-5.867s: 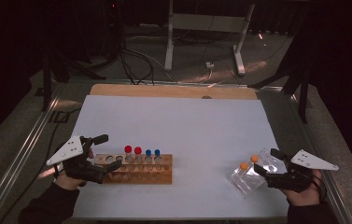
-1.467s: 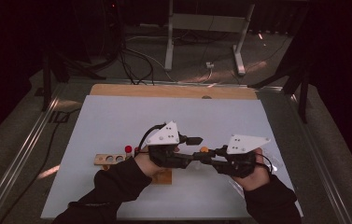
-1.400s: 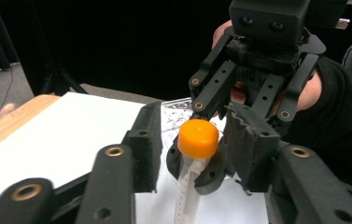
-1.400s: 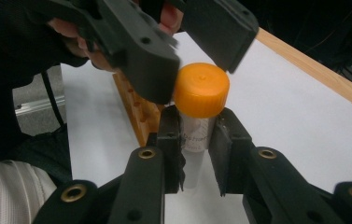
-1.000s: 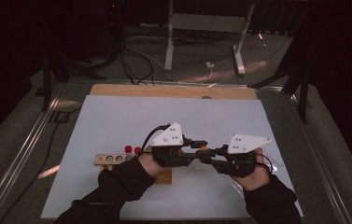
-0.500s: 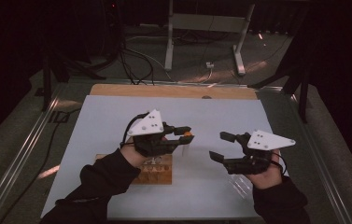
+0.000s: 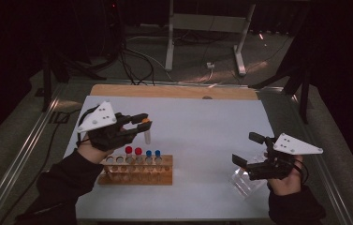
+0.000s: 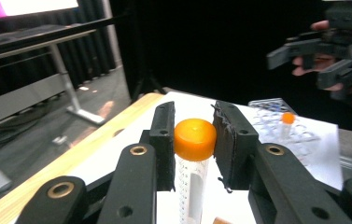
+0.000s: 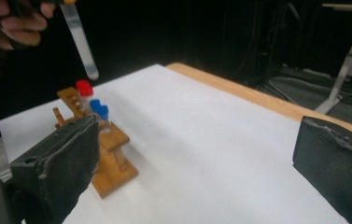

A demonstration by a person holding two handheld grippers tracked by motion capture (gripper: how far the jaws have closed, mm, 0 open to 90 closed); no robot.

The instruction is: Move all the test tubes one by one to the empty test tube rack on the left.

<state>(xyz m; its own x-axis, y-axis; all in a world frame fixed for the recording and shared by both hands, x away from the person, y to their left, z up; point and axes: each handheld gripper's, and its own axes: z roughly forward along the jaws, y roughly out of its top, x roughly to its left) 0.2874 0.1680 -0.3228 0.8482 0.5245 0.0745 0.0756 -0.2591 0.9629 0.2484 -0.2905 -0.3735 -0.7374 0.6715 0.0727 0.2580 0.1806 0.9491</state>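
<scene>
Nearest, the right gripper [image 7: 245,150] hovers over the clear plastic rack [image 7: 246,183] at the table's near right, its jaws just spread wide with nothing between them. Left of it, the wooden rack [image 7: 136,169] carries two red-capped and two blue-capped tubes. Just beyond and above that rack, the left gripper [image 7: 144,123] pinches the orange-capped tube [image 7: 146,133] by its cap, the tube hanging upright, clear of the white sheet [image 7: 197,122].
</scene>
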